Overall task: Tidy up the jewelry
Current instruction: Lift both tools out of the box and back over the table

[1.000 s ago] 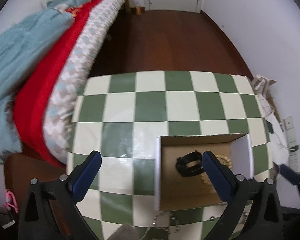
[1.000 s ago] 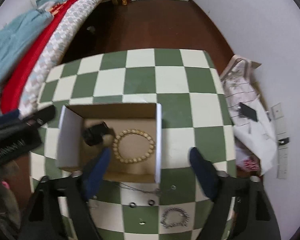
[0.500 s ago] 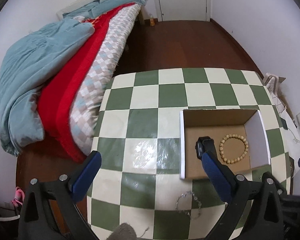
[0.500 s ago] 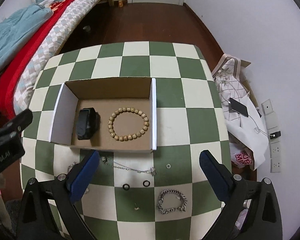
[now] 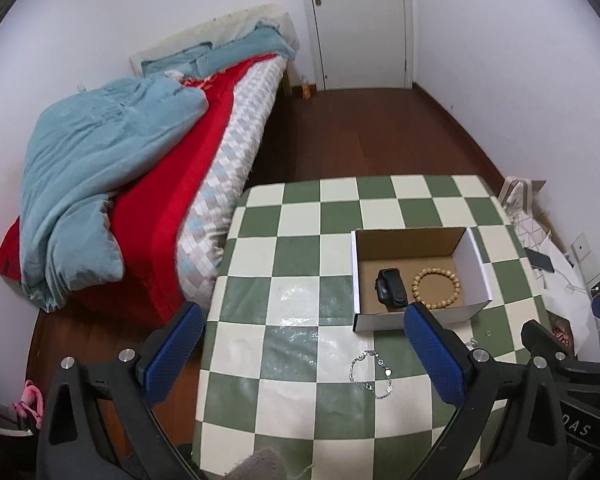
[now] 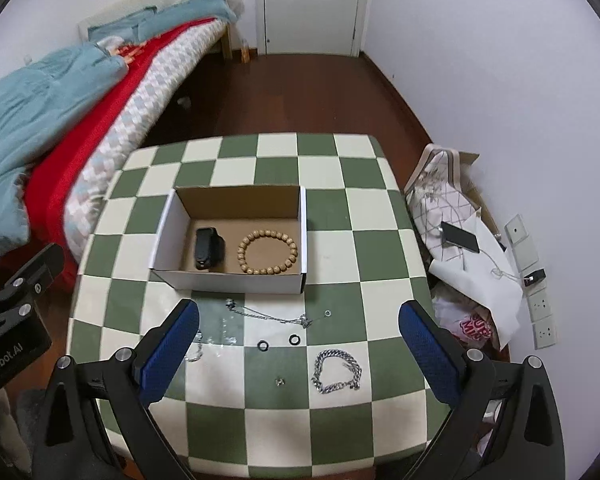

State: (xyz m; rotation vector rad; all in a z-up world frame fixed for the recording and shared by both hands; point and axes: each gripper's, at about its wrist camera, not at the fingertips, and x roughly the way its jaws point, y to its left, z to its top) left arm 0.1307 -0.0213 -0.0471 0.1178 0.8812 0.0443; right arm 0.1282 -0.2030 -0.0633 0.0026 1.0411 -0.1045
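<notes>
Both grippers empty, jaws spread wide, held high above the checkered table (image 6: 332, 208) – left gripper (image 5: 300, 344), right gripper (image 6: 300, 344). Nothing between the pads on either. Raised pose likely a survey or reset between picks, judging by how much of the table shows.

Cardboard box (image 6: 168, 224) open-topped, sits mid-table. Inside already: black watch (image 6: 209, 248) on the left, wooden bead bracelet (image 6: 268, 251) just beside it, apart, both flat on the box floor. Right part of the box floor bare, room for more.

Still loose on the table in front of the box: thin silver chain (image 6: 270, 314) stretched out near the box's front wall, small ring (image 6: 327, 313) at its right end, two dark rings (image 6: 279, 342) side by side below it, chunky silver link bracelet (image 6: 337, 372) nearer the right gripper, tiny piece (image 6: 279, 381) left of it, type unclear. Fine silver bracelet (image 5: 370, 374) near the left gripper, just inside its right pad in the left wrist view.

Task roughly a third done by count. Box walls tall, so drops need entry from above. Front strip of the table crowded with small items; far half bare. Bed (image 6: 100, 92) close along the table's left edge, bags and papers (image 6: 460, 248) off the right edge, so little side room
</notes>
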